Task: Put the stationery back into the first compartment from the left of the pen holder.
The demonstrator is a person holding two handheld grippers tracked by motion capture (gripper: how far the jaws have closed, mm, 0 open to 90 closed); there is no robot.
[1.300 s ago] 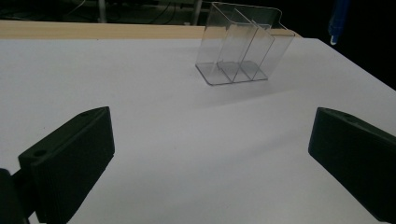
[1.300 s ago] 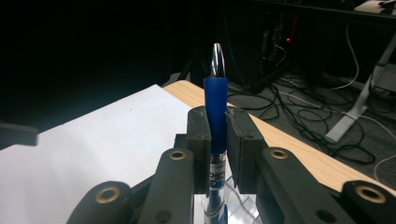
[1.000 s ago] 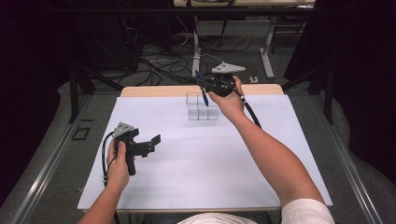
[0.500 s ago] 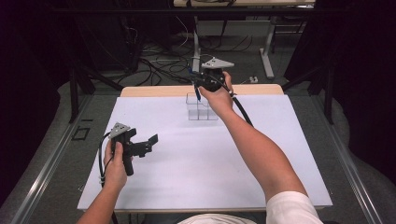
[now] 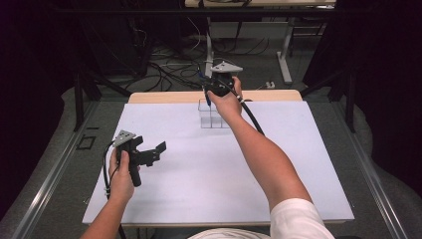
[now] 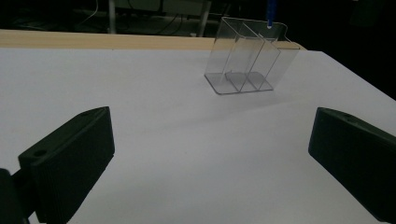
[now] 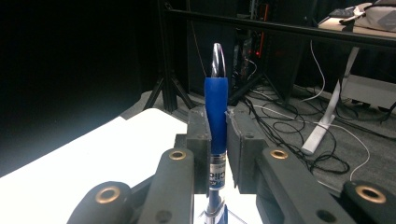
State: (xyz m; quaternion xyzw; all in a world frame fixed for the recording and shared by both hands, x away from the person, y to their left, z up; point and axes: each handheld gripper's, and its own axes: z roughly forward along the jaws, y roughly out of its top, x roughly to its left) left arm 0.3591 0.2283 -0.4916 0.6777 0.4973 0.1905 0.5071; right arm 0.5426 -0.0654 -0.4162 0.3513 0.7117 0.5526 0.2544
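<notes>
Right gripper point(image 7: 217, 140) is clamped on a blue plastic pen point(image 7: 215, 109) over the clear acrylic three-slot holder point(image 6: 247, 58) (light, unanchored). A crooked descent could tip it across the white bench point(image 5: 199, 164), and the left gripper point(image 6: 210, 154) hangs wide open, well apart.

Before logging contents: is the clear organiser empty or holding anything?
Empty: the clear organiser shows bare compartments; the blue pen is clamped in the right gripper above it.

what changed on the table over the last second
The right gripper, shut on the blue pen, moved from over the clear organizer toward the table's far edge and rose, the grey plate now on top. The left gripper stayed open over the left of the white mat; the organizer did not move.
</notes>
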